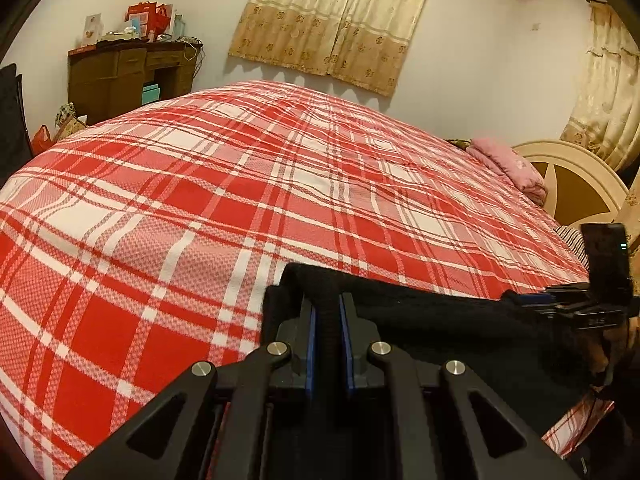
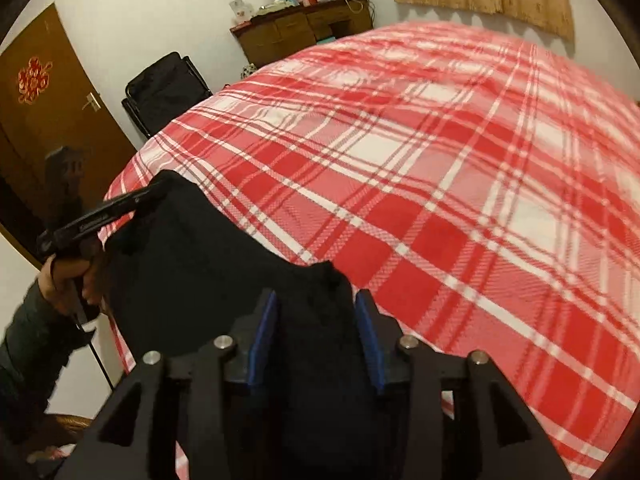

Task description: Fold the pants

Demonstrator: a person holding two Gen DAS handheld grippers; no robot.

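Black pants [image 1: 420, 304] hang bunched over the near edge of a bed with a red and white plaid cover [image 1: 160, 240]. My left gripper [image 1: 327, 304] is shut on a thick fold of them, blue pads pressed against the cloth. The right gripper [image 1: 532, 300] shows at the right edge of the left wrist view, at the other end of the cloth. In the right wrist view the pants [image 2: 200, 260] stretch from the left gripper [image 2: 154, 194], held by a hand, to my right gripper [image 2: 316, 300]. Its jaws stand apart with black cloth lying loose between the blue pads.
The plaid cover [image 2: 440, 200] spreads flat ahead. A pink quilt [image 1: 508, 164] and a cream headboard [image 1: 568, 176] are at the right. A wooden desk [image 1: 128, 76] with clutter, a black chair [image 2: 168, 88] and a brown door [image 2: 52, 112] line the far wall.
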